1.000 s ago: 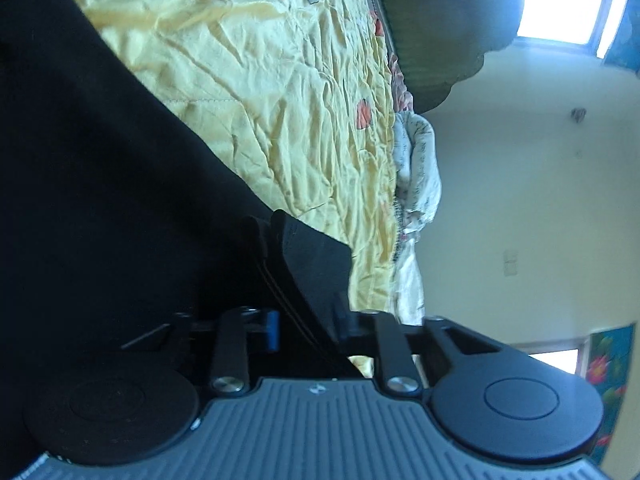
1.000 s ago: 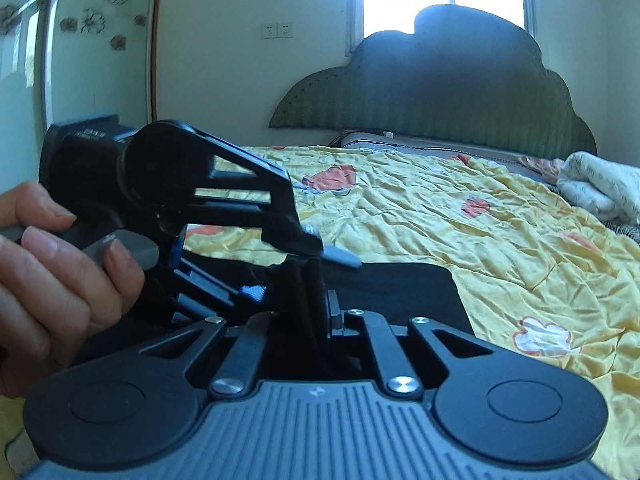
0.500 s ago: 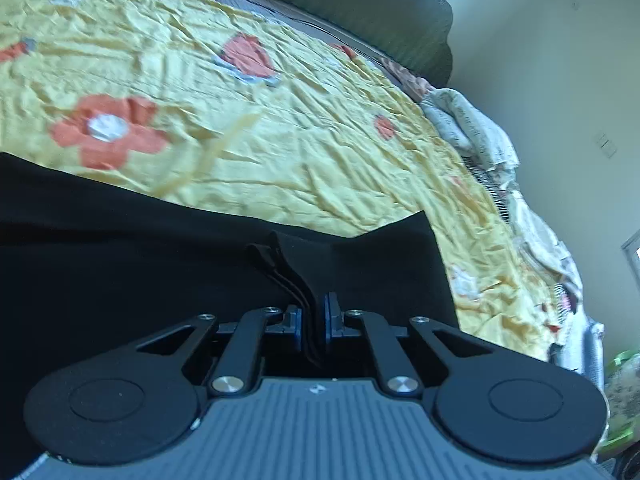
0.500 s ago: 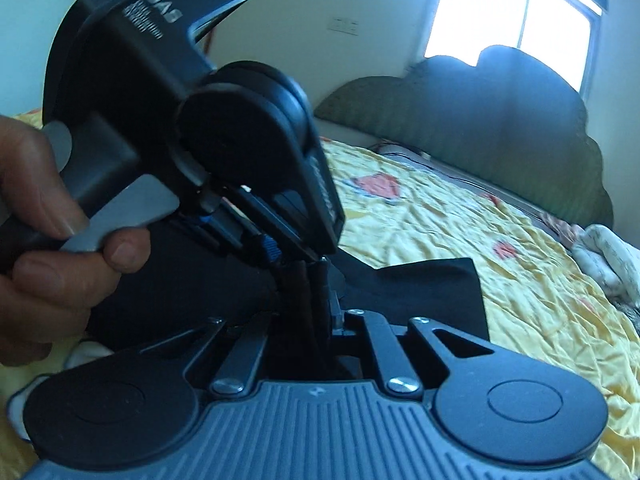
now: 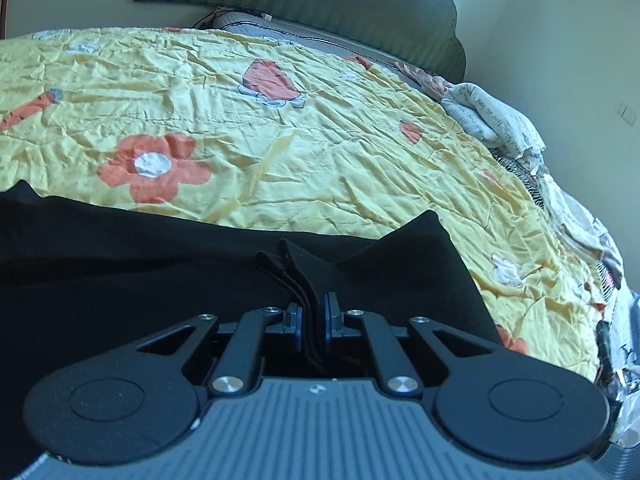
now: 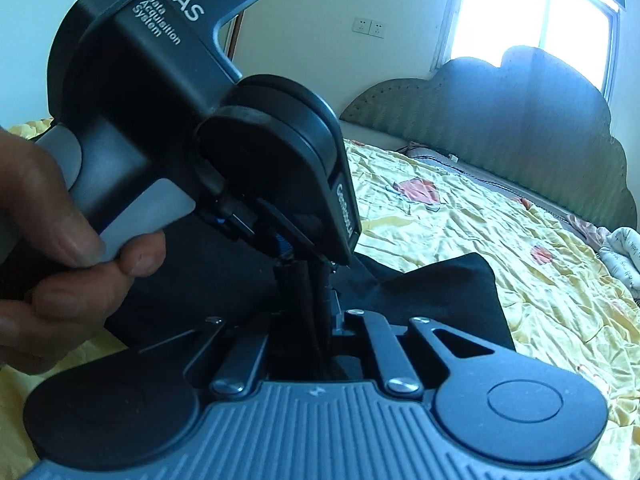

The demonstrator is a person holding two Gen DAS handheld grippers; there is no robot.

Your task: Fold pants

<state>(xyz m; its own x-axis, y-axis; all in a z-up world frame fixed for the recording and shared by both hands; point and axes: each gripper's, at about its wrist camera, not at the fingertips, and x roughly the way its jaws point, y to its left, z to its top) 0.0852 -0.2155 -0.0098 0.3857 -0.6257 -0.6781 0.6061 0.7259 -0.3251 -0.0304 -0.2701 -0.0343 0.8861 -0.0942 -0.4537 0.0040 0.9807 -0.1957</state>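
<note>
Black pants point(image 5: 160, 264) lie across the near part of a yellow flowered bedspread. My left gripper point(image 5: 312, 320) is shut on a bunched, layered edge of the pants that sticks up between its blue pads. In the right wrist view my right gripper point(image 6: 316, 300) is shut on a thick fold of the same pants point(image 6: 440, 284). The left gripper point(image 6: 288, 254) hangs just above and in front of it, pinching the cloth close by, with a hand point(image 6: 60, 248) around its grey handle. A corner of the pants lies flat to the right.
The yellow bedspread point(image 5: 280, 140) stretches toward a dark green scalloped headboard point(image 6: 520, 128). A crumpled white blanket point(image 5: 492, 120) lies at the bed's right edge. A bright window point(image 6: 540, 12) stands behind the headboard, and wall sockets point(image 6: 370, 27) are on the wall.
The left gripper rolled upright and closed on the pants edge. It has risen and drawn close over the right gripper, which stays shut on its fold.
</note>
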